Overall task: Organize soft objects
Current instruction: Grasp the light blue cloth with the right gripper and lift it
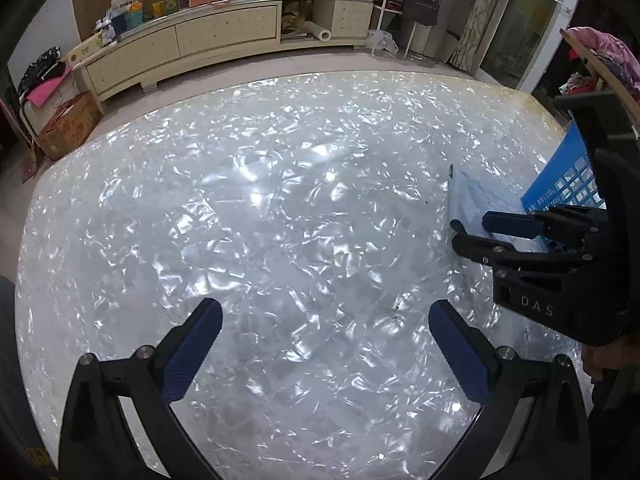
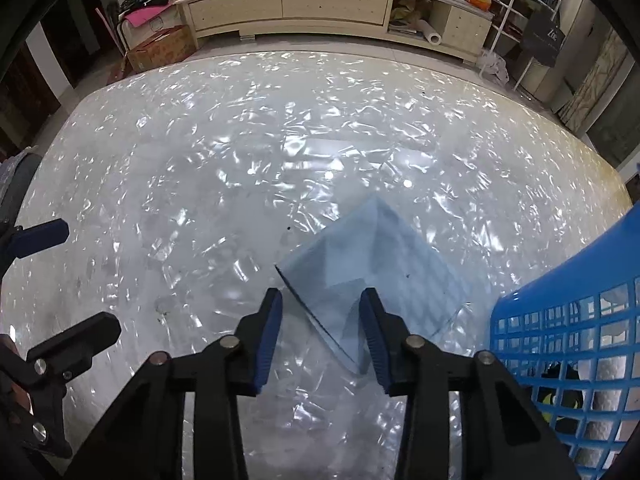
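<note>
Two grippers hover over a shimmering white table (image 1: 280, 208). Left gripper (image 1: 325, 330) gapes wide, holding nothing. Right gripper (image 2: 321, 322), jaws partly apart, straddles the near corner of a folded pale-blue cloth (image 2: 372, 256) lying flat beside a blue basket (image 2: 568, 320); the pads' contact cannot be confirmed.

Ahead of the grippers, past the shimmering pearly table (image 1: 280, 208), a long cream cabinet (image 1: 224, 36) lines the wall, clutter on top, with a cardboard box (image 2: 162, 50) off left and a white rack (image 2: 516, 12) off right.
</note>
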`<state>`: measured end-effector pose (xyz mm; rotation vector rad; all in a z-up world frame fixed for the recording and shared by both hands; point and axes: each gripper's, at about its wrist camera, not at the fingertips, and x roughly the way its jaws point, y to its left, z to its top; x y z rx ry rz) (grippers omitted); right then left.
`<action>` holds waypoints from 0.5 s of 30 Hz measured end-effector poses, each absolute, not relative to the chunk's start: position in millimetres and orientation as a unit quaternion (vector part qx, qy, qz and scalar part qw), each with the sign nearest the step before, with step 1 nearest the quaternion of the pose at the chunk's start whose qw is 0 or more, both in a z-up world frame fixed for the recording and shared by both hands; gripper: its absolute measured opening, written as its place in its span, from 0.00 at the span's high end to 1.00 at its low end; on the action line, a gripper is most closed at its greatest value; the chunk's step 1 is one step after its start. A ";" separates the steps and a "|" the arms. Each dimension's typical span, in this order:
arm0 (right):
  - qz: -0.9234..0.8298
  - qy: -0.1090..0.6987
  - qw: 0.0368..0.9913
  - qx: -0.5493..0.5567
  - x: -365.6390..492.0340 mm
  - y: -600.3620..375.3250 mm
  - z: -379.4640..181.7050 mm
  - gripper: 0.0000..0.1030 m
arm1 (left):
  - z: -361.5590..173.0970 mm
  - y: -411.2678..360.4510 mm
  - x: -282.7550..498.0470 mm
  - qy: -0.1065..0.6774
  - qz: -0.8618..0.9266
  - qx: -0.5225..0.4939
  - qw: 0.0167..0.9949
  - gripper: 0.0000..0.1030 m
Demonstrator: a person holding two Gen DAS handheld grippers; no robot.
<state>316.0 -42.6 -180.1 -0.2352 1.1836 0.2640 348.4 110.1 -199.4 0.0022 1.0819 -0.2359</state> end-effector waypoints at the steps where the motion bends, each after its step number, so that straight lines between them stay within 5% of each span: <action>1: 0.120 0.553 0.817 -0.112 315.5 -42.5 -179.9 0.84 | -199.4 109.6 348.0 0.512 -0.109 0.004 0.852 0.01; 2: 0.115 0.552 0.818 -0.116 315.4 -43.0 -179.8 0.94 | -198.9 109.2 347.6 0.511 -0.106 0.008 0.853 0.01; 15: 0.141 0.539 0.823 -0.106 285.0 -51.9 -150.1 0.96 | -163.6 124.0 313.9 0.497 -0.092 -0.009 0.863 0.01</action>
